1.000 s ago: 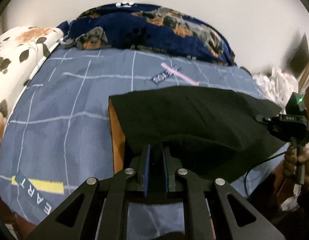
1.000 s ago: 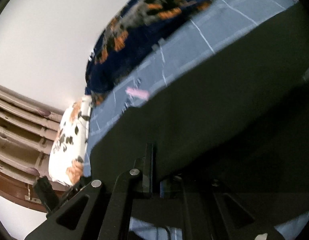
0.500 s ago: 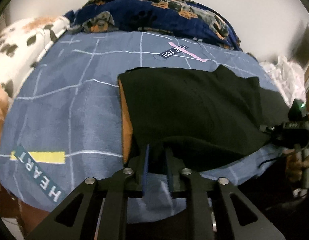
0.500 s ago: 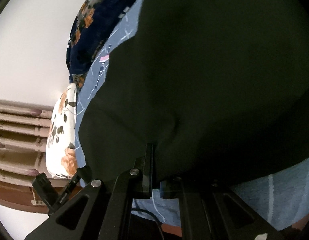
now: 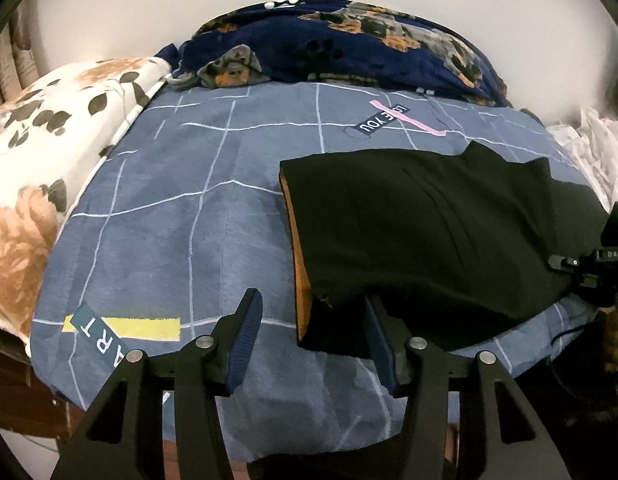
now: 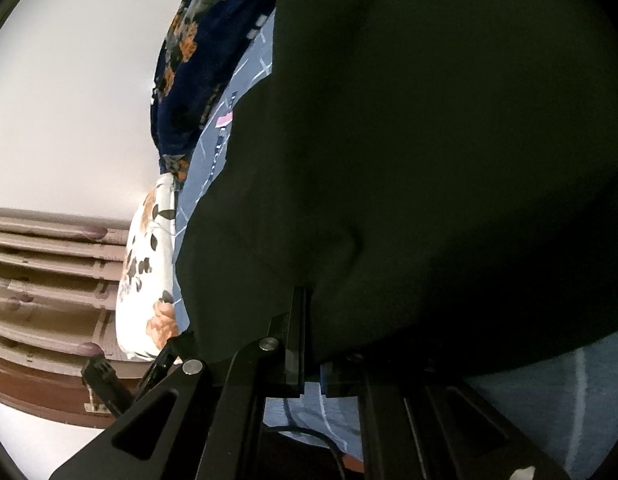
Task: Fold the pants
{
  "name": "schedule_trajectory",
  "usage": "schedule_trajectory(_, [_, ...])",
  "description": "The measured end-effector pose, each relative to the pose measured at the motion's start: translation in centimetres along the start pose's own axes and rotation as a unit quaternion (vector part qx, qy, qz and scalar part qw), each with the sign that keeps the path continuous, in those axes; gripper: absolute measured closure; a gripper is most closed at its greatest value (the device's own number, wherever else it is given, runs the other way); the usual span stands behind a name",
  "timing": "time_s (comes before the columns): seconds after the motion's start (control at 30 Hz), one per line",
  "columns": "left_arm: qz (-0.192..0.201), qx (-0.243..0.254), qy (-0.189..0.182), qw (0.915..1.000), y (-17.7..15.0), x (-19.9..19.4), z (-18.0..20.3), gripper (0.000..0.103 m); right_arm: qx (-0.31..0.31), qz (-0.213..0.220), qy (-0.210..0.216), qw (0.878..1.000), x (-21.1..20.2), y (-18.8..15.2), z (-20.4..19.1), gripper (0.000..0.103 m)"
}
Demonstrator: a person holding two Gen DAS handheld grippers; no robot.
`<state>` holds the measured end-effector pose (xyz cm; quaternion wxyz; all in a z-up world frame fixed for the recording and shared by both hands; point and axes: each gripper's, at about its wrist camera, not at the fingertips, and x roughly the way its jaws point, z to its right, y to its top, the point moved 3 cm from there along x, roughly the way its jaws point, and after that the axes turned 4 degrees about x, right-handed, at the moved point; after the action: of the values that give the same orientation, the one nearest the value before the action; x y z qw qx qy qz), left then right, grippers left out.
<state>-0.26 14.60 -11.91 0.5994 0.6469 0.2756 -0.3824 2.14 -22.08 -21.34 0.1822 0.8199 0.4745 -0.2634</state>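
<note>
The black pants (image 5: 429, 232) lie folded on the blue checked bedspread (image 5: 189, 216), with an orange lining showing along their left edge. My left gripper (image 5: 309, 336) is open and empty at the near left corner of the pants, its jaws wide apart, the right finger close to the cloth. My right gripper (image 6: 309, 344) is shut on the near edge of the pants (image 6: 389, 160), which fill most of the right wrist view. The right gripper's body also shows at the right edge of the left wrist view (image 5: 601, 264).
A white floral pillow (image 5: 41, 168) lies at the left of the bed. A dark blue dog-print blanket (image 5: 349, 48) is heaped at the far side by the wall. White crumpled cloth (image 5: 597, 152) sits at the far right. The bed's near edge runs just below my left gripper.
The pants were lowered from the air onto the bed. My left gripper let go of the cloth, opened wide and drew back a little. My right gripper stays shut on the edge.
</note>
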Motion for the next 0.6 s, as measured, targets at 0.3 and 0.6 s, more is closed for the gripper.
schedule_trajectory(0.3, [-0.015,0.009,0.020,0.9996,-0.9,0.3,-1.2,0.035,-0.007,0.008,0.014,1.000,0.2,0.0,0.0,0.098])
schedule_trajectory(0.6, [0.055,-0.050,0.039,0.9964,1.2,-4.7,-2.8,0.034,-0.010,0.010,0.012,1.000,0.3,0.0,-0.2,0.097])
